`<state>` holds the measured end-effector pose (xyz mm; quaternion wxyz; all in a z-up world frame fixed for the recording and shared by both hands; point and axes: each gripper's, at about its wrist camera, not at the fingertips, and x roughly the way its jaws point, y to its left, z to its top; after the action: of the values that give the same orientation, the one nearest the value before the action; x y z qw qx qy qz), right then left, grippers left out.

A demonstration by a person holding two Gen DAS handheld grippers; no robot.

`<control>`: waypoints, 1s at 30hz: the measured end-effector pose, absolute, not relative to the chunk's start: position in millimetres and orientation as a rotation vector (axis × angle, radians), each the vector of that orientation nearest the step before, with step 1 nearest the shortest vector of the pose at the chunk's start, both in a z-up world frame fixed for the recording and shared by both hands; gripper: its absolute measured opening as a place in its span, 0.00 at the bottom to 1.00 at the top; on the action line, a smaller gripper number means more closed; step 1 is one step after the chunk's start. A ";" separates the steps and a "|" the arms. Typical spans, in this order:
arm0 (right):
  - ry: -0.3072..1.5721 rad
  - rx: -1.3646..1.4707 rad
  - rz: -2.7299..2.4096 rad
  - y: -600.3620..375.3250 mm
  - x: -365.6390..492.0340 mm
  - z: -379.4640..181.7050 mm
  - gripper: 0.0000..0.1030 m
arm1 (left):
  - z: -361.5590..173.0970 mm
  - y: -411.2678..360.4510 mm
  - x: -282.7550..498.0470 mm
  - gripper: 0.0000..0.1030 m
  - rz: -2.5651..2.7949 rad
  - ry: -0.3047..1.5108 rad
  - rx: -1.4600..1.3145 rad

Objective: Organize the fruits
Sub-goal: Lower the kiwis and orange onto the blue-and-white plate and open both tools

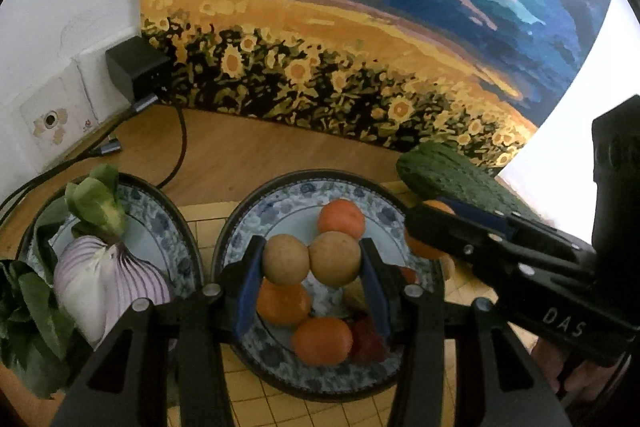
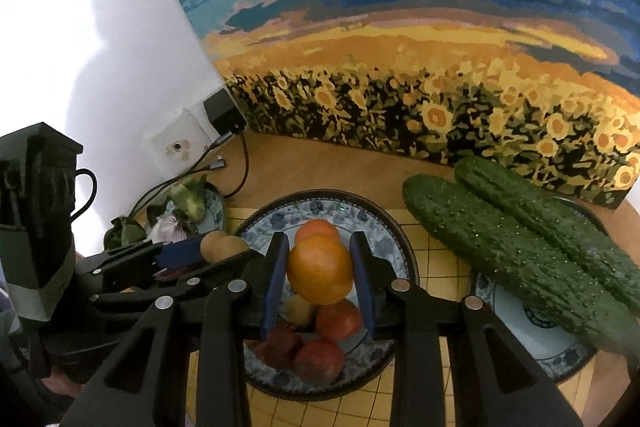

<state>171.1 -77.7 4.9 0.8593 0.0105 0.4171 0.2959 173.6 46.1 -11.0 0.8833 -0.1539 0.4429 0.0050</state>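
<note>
Fruits fill the middle plate, and both grippers hang over it; the left gripper has its blue-padded jaws closed on two tan round fruits pressed side by side, lifted above the oranges and a red fruit lying on the plate; another orange sits at twelve o'clock behind them. The right gripper clamps a single orange between its pads, above red fruits and a small yellow one.

Only the left wrist view gives the left-hand plate plainly, at nine o'clock, with a purple-striped onion and leafy greens; there the right gripper enters from three o'clock, its orange mostly hidden behind its finger. Only the right wrist view shows both cucumbers lying side by side across a third plate at three o'clock, touching; the left view catches one end only. A sunflower painting stands against the wall at twelve o'clock, a black adapter and cables at ten.
</note>
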 end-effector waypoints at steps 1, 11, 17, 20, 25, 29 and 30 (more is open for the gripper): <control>0.877 0.023 0.623 -77.9 171.7 4.3 0.32 | -11.6 46.5 174.8 0.47 0.008 0.923 -0.322; 0.926 -0.006 0.628 -70.3 182.5 -14.5 0.32 | -28.2 51.7 185.7 0.47 0.017 0.953 -0.334; 0.948 0.015 0.632 -74.5 180.8 -23.4 0.32 | -27.0 48.2 189.2 0.47 0.011 0.958 -0.309; 0.956 0.028 0.634 -76.5 181.0 -25.2 0.32 | -26.2 46.5 190.3 0.47 0.008 0.964 -0.307; 0.989 0.052 0.655 -79.8 178.8 -29.0 0.32 | -26.1 45.3 188.7 0.47 0.002 0.974 -0.321; 1.001 0.060 0.655 -81.3 172.7 -31.1 0.32 | -27.0 44.7 182.9 0.47 0.000 0.982 -0.327; 1.004 0.063 0.654 -81.7 171.0 -32.0 0.32 | -27.2 44.6 181.2 0.47 0.000 0.984 -0.330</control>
<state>171.0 -81.7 -32.0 0.8253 0.0297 0.4726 0.3075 181.2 44.6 -27.2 0.8683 -0.1577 0.4703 0.0001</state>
